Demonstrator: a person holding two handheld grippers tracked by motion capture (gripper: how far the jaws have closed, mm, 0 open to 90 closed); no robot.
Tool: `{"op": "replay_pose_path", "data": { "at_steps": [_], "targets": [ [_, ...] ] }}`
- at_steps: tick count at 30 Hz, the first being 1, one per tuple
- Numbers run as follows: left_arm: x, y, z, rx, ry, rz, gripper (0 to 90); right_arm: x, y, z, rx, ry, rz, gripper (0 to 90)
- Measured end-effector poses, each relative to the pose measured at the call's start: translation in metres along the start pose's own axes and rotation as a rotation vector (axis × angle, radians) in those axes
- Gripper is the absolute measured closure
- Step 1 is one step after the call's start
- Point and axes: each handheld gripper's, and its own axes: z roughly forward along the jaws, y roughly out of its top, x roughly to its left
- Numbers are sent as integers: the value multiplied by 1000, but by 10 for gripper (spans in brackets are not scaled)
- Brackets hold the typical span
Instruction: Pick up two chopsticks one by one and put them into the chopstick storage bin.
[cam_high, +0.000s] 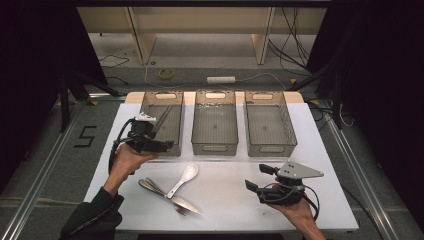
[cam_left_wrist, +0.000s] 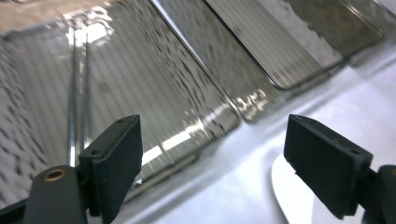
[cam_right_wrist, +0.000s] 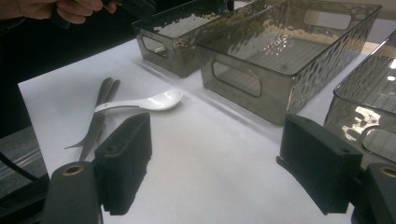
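**Both grippers wide open, both hands raised**

The left gripper (cam_high: 150, 140) is held in the left hand (cam_high: 127, 160), whose dark-sleeved forearm rises from the lower left corner of the high view. The wrist is bent so that the gripper points to the right and slightly forward. Its fingers (cam_left_wrist: 114, 163) stand far apart with nothing between them.

The right gripper (cam_high: 260, 177) sits in the right hand (cam_high: 295, 207), which enters from the bottom edge at the right. It points to the left, grey plate on top, cable trailing behind. Its fingers (cam_right_wrist: 126, 158) are likewise spread wide and bare.
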Motion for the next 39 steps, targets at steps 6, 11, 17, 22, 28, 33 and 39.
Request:
{"op": "replay_pose_path", "data": {
  "at_steps": [6, 11, 17, 22, 28, 33, 39],
  "targets": [
    [-12, -4, -1, 45, -25, 31, 170, -1, -1, 0, 2, 4, 3, 259],
    [-23, -7, 0, 84, -46, 54, 169, -2, -2, 0, -2, 3, 8, 259],
    [-40, -14, 6, 148, -74, 101, 166, -6, -4, 0, 1, 5, 11, 259],
    [-46, -19, 10, 186, -100, 116, 164, -7, -4, 1, 1, 8, 16, 259],
    [-47, -24, 13, 248, -110, 131, 165, -7, -5, 0, 3, 9, 20, 259],
    [-51, -29, 17, 270, -110, 144, 170, -6, -5, 0, 4, 11, 20, 259],
    [-56, -35, 20, 291, -107, 166, 170, -6, -5, 1, 5, 11, 23, 259]
  ]
}}
